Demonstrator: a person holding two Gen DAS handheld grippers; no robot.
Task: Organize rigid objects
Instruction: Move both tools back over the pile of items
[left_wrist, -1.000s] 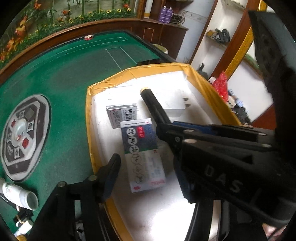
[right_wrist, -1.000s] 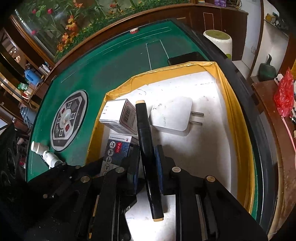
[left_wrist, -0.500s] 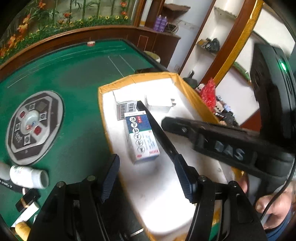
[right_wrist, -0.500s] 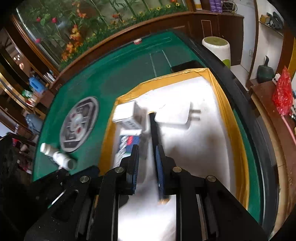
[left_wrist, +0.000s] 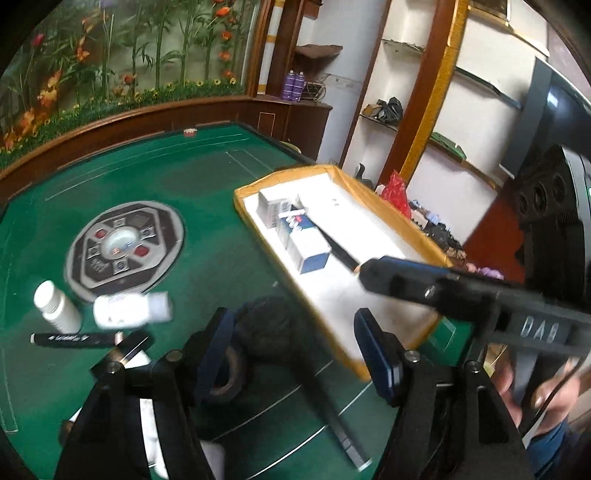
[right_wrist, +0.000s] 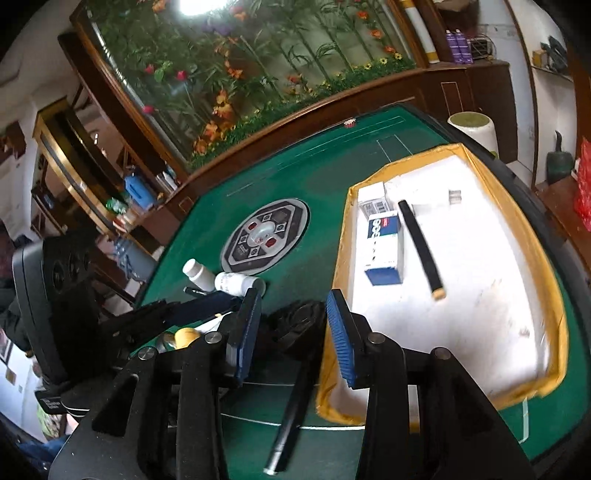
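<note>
One yellow-rimmed tray (right_wrist: 554, 295) sits on the green bench (right_wrist: 303, 177), and inside it are two small cartons, a white one with a barcode (right_wrist: 373, 199) and a blue-and-white one (right_wrist: 384, 243), plus one black stick with tan end caps (right_wrist: 421, 247) and one white plug adapter (right_wrist: 439, 201). Outside the tray, the bench carries two white bottles, one upright (left_wrist: 57, 312) and one lying on its side (left_wrist: 129, 309), two black pens (left_wrist: 72, 339) (right_wrist: 291, 406), and one roll of black tape (right_wrist: 299, 325). Two purple cans (left_wrist: 295, 85) stand on the wooden counter behind the bench.
</note>
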